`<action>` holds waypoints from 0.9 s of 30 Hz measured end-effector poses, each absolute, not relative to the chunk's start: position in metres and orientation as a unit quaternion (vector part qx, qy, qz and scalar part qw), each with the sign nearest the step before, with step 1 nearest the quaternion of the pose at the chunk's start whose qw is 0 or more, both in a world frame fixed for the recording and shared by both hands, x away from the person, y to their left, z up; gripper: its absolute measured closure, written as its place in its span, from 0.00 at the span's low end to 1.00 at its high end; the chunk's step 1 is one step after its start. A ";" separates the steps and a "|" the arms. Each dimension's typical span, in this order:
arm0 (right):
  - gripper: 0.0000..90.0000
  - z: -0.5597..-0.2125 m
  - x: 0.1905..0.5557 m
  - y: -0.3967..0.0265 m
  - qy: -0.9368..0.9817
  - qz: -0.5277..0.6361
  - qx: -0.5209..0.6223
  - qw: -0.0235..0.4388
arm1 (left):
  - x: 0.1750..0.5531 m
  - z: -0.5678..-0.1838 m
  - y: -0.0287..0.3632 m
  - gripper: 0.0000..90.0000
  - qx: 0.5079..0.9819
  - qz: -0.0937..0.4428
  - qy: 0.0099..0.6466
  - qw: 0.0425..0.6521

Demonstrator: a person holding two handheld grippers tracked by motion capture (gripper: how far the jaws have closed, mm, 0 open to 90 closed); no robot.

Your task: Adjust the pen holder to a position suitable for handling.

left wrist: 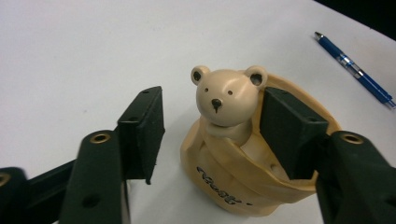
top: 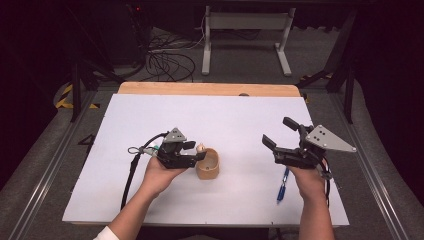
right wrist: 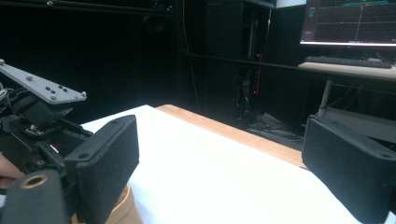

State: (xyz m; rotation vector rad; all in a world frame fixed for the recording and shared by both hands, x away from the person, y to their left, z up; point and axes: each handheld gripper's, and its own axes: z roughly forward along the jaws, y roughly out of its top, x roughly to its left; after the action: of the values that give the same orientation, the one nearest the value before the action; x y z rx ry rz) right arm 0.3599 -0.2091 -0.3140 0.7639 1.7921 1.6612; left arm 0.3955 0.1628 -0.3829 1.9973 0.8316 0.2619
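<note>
Bear cup (top: 208,164) upright near table (top: 150,125) centre, at 3 o'clock and touching distance from left gripper (top: 196,151). Left jaws released, straddling the wall by the bear head (left wrist: 227,95), one pad inside, one outside, clear of the wall. Right gripper (top: 280,134) at 3 o'clock, well apart, jaws wide, empty. Blue pen (top: 283,185) at 4 o'clock from cup. Left hand nearer.

The bear cup (left wrist: 233,140) at the centre of the frame looks like smooth, slightly glossy ceramic or resin, the tongs' pads (left wrist: 142,130) are matt black rubber-like plastic, the desk (top: 225,115) has a matt white sheet over pale wood, and the pen (left wrist: 355,70) is glossy blue plastic.
</note>
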 end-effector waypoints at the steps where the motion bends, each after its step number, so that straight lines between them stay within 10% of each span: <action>1: 0.13 -0.314 0.360 -0.209 0.670 0.623 0.285 0.286 | 0.395 -0.381 0.164 0.42 0.813 0.115 0.331 0.464; 27: 0.13 -0.318 0.366 -0.201 0.674 0.621 0.284 0.280 | 0.375 -0.351 0.222 0.24 0.770 0.224 0.276 0.530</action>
State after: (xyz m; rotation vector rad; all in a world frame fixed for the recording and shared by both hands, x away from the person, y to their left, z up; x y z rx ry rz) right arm 0.3661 -0.2010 -0.3176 0.7627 1.8084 1.6653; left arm 0.3745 0.2224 -0.3513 1.8384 0.6592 0.5344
